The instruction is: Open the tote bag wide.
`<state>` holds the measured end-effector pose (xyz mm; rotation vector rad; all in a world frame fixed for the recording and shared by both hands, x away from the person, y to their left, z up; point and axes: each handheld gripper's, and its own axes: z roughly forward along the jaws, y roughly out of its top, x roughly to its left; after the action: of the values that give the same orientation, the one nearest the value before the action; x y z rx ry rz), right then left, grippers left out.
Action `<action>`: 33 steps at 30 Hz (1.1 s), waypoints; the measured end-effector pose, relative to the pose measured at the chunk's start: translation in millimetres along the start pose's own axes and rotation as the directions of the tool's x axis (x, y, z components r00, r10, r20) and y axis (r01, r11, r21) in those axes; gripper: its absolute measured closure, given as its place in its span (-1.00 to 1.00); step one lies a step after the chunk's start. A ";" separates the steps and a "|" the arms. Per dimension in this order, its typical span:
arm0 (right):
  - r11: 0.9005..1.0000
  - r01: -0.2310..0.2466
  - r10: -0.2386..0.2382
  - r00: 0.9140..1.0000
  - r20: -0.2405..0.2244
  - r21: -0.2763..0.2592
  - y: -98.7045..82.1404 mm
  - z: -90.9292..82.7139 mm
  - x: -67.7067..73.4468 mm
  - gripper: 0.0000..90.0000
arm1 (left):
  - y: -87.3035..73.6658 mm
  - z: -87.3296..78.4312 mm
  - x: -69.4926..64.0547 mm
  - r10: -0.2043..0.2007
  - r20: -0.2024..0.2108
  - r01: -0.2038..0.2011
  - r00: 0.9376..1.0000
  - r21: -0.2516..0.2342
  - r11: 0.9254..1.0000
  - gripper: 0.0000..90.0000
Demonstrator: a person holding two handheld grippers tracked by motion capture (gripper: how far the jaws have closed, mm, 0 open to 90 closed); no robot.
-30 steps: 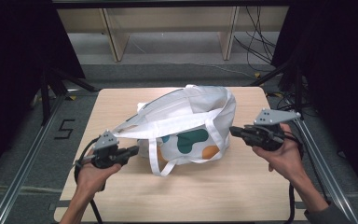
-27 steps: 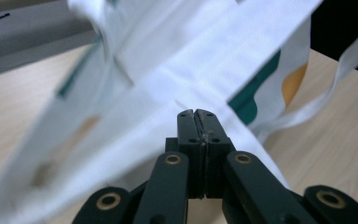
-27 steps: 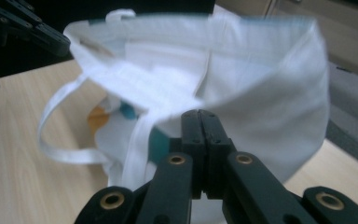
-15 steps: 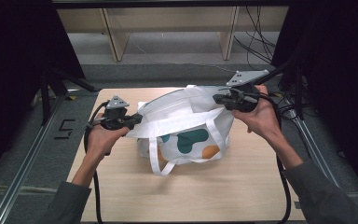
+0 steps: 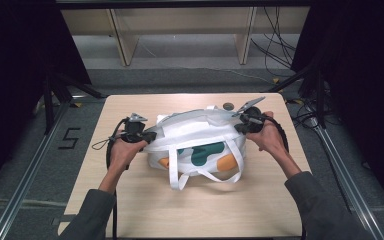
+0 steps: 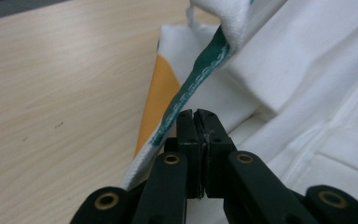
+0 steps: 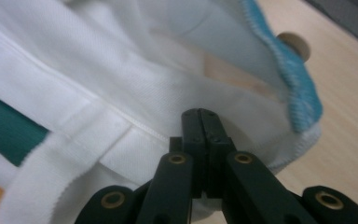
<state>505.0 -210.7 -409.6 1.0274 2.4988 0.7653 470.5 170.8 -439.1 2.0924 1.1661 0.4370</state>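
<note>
Item: white tote bag (image 5: 200, 145), centre of frame on the counter (image 5: 130, 200), straps trailing toward the lower edge. Left gripper (image 5: 147, 136) and right gripper (image 5: 241, 126): fingers clenched on opposite bag edges. Step judged: spreading flat; next, release

White tote bag (image 5: 200, 142), green and orange patches, blue trim; light wood-grain table (image 5: 130, 200); black hand-held grippers.

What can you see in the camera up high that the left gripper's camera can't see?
The high view takes in the whole table, both arms, the right gripper and the bag's looped handles. The left gripper view gives a close look at the left gripper with its jaws shut at a green seam. Both show the white bag and the wooden tabletop.
</note>
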 end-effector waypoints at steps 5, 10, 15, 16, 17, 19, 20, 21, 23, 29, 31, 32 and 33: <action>0.994 -0.109 0.108 0.991 -0.081 -0.001 -21.7 23.6 -1.7 1.00 | -13.3 10.7 10.0 -0.033 -0.016 0.032 0.999 -0.021 0.999 0.99; 0.996 -0.070 0.067 0.996 -0.052 -0.047 -3.9 3.6 -0.7 1.00 | 1.8 -2.3 3.9 -0.002 0.024 0.002 1.000 -0.008 1.000 0.93; 0.987 -0.046 0.032 0.995 -0.096 -0.155 33.5 -3.3 23.2 1.00 | 41.4 -12.0 -31.4 0.053 0.131 -0.039 0.990 -0.107 0.993 0.90; 0.985 -0.038 0.019 0.994 -0.111 -0.169 39.1 -0.3 27.5 1.00 | 46.0 -7.3 -36.4 0.041 0.157 -0.024 0.987 -0.106 0.994 0.90; 0.987 0.001 -0.022 0.992 -0.128 -0.163 44.0 2.6 29.4 1.00 | 48.1 -3.2 -39.3 0.039 0.165 -0.023 0.986 -0.098 0.995 0.91; 0.992 0.017 -0.030 0.993 -0.113 -0.122 48.8 11.9 32.7 1.00 | 49.0 10.7 -47.4 0.032 0.180 -0.019 0.983 -0.079 0.997 0.94; 0.993 0.010 -0.023 0.993 -0.114 -0.115 48.3 17.4 33.1 1.00 | 47.6 18.8 -50.9 0.036 0.186 -0.024 0.982 -0.066 0.997 0.96; 0.998 -0.015 0.007 0.990 -0.139 -0.058 45.5 21.7 33.7 1.00 | 46.0 24.6 -52.4 0.034 0.187 -0.025 0.982 -0.052 0.998 0.97; 0.999 0.011 -0.019 0.982 -0.188 -0.047 36.9 22.0 34.3 1.00 | 44.2 32.6 -51.4 0.022 0.177 -0.016 0.984 -0.033 0.999 0.98; 0.983 0.181 -0.165 0.943 -0.290 0.031 -23.7 2.9 77.4 1.00 | 47.8 46.4 -50.6 0.017 0.173 -0.020 0.985 0.016 1.000 0.98; 0.976 0.211 -0.186 0.932 -0.310 0.049 -37.6 6.4 87.8 1.00 | 48.5 48.7 -51.4 0.017 0.171 -0.020 0.985 0.017 1.000 0.98; 0.972 0.224 -0.190 0.929 -0.319 0.074 -55.3 11.6 100.9 1.00 | 48.1 51.5 -53.1 0.020 0.164 -0.025 0.986 0.023 0.999 0.98; 0.972 0.224 -0.190 0.929 -0.319 0.074 -55.3 11.6 100.9 1.00 | 48.1 51.5 -53.1 0.020 0.164 -0.025 0.986 0.023 0.999 0.98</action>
<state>411.5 -166.6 -461.4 0.7017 2.8888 0.7830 501.1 88.0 -439.2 2.1211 1.0578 0.2556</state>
